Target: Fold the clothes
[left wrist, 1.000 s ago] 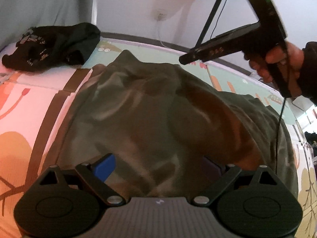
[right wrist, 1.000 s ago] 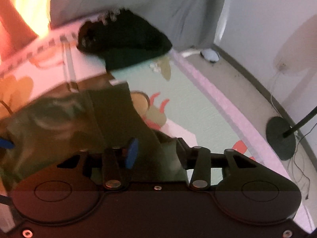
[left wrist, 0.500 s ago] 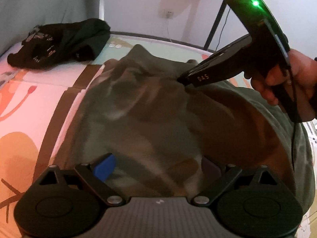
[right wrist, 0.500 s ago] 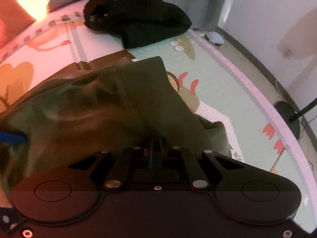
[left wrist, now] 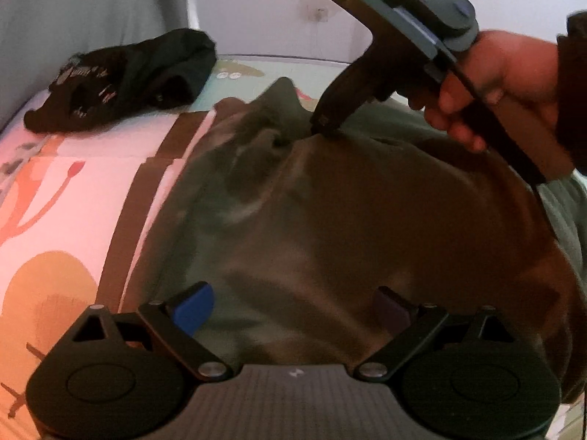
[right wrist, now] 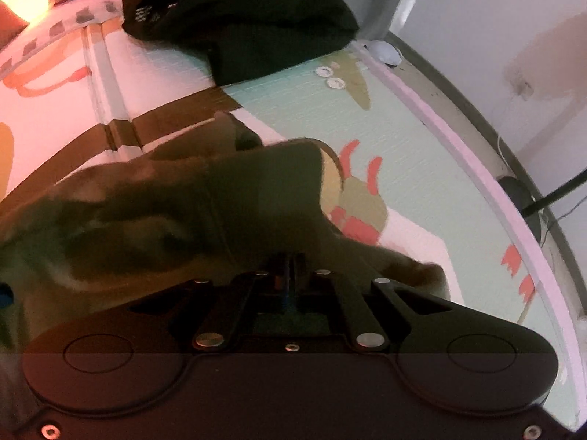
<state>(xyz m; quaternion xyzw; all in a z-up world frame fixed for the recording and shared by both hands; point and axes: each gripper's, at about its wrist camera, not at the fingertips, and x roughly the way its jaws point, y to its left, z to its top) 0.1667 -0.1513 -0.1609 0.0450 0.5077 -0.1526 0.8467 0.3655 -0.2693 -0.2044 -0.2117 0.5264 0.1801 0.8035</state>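
An olive green garment (left wrist: 330,212) lies spread and rumpled on a patterned play mat (left wrist: 73,190). My left gripper (left wrist: 291,308) hangs just over the garment's near edge. It is open, its blue pad and its dark pad wide apart with cloth lying between them. My right gripper (left wrist: 323,128), held by a person's hand (left wrist: 495,80), points down into the garment's far part. In the right wrist view that gripper (right wrist: 290,264) is shut on a fold of the olive garment (right wrist: 183,205), which bunches up around the fingertips.
A crumpled black garment (left wrist: 124,77) lies at the mat's far left corner, also in the right wrist view (right wrist: 249,25). Beyond the mat's pink edge (right wrist: 458,154) are bare floor, a stand's round base (right wrist: 521,190) and a white wall. A grey sheet (left wrist: 91,11) hangs at the back left.
My right gripper came down from above the garment onto its far part and shut on the cloth. My left gripper sank a little closer to the near edge and stayed open.
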